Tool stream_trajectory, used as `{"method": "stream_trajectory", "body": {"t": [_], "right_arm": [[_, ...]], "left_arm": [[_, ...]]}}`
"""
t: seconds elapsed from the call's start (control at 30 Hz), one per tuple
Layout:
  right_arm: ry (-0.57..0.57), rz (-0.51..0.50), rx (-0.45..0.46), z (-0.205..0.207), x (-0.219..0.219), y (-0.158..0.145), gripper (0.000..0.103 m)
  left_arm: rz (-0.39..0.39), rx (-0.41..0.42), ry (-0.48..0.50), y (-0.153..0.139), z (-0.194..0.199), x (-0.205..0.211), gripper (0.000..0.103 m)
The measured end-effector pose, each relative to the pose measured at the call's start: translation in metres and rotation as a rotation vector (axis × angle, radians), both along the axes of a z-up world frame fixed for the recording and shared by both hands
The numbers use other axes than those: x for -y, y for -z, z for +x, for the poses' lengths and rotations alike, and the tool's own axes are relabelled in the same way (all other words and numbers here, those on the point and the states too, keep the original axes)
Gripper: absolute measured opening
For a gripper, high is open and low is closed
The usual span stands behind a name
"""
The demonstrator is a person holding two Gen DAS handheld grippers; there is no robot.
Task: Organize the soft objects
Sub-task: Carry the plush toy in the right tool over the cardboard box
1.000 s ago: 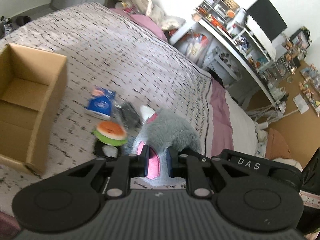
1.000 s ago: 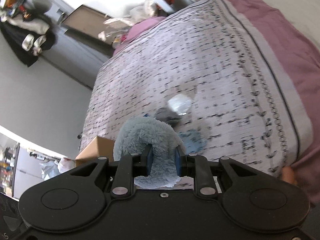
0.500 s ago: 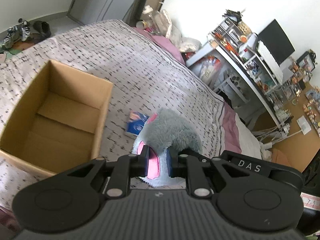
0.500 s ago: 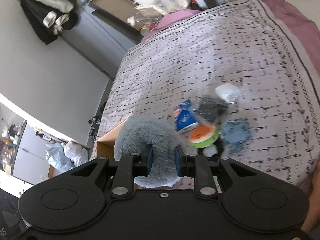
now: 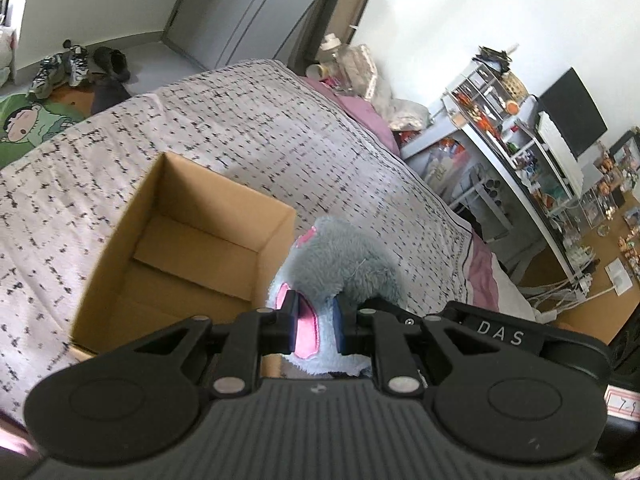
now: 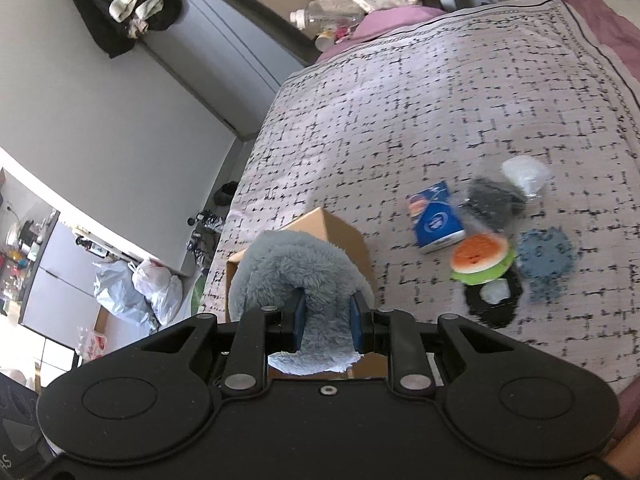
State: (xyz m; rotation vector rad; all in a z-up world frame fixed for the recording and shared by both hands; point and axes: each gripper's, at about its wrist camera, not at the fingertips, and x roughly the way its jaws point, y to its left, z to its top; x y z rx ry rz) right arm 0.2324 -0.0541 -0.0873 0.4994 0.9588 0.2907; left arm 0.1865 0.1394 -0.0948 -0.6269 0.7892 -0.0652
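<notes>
While the left gripper [image 5: 314,324] pinches the grey plush toy [image 5: 344,264] by its pink part, the cardboard box [image 5: 276,220] (empty) lies just left on the bed [image 5: 280,136], nothing intervening.

Seen from the right, the right gripper [image 6: 326,322] clamps the toy's fur; small soft items [image 6: 480,256] lie right.

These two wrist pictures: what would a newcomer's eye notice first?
First, the fluffy grey-blue plush toy, pinched by both the left gripper and the right gripper. Next, the open cardboard box on the patterned bed, just left of the toy. Then the small pile around a watermelon-slice plush further right.
</notes>
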Motion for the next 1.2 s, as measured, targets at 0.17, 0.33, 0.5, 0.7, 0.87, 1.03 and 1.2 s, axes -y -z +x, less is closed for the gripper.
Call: {"method": "stream_trajectory", "body": {"t": [0.17,0.33,0.5,0.7,0.87,1.03,1.2], "right_arm": [[-0.020,-0.015,-0.019,0.002,-0.026,0.006,0.023],[-0.040,-0.032,-0.033,0.004,-0.049,0.014,0.023],[-0.061,-0.039,-0.053,0.007,-0.067,0.024,0.023],[-0.055,-0.046,-0.107,0.012,-0.081,0.040,0.023],[-0.027,-0.054,-0.162,0.017,-0.086,0.053,0.028],[-0.009,-0.092,-0.174,0.015,-0.087,0.051,0.055],[0.011,-0.098,-0.169,0.012,-0.079,0.040,0.061]], "left_arm": [[0.002,-0.016,-0.028,0.007,-0.001,-0.021,0.017],[-0.009,-0.036,-0.052,0.021,0.000,-0.044,0.017],[-0.015,-0.063,-0.069,0.033,0.000,-0.063,0.017],[-0.025,-0.110,-0.075,0.051,0.006,-0.079,0.016],[-0.024,-0.153,-0.075,0.063,0.012,-0.085,0.017],[0.029,-0.172,-0.085,0.059,0.016,-0.085,0.020],[0.044,-0.178,-0.093,0.051,0.018,-0.087,0.021]]}}
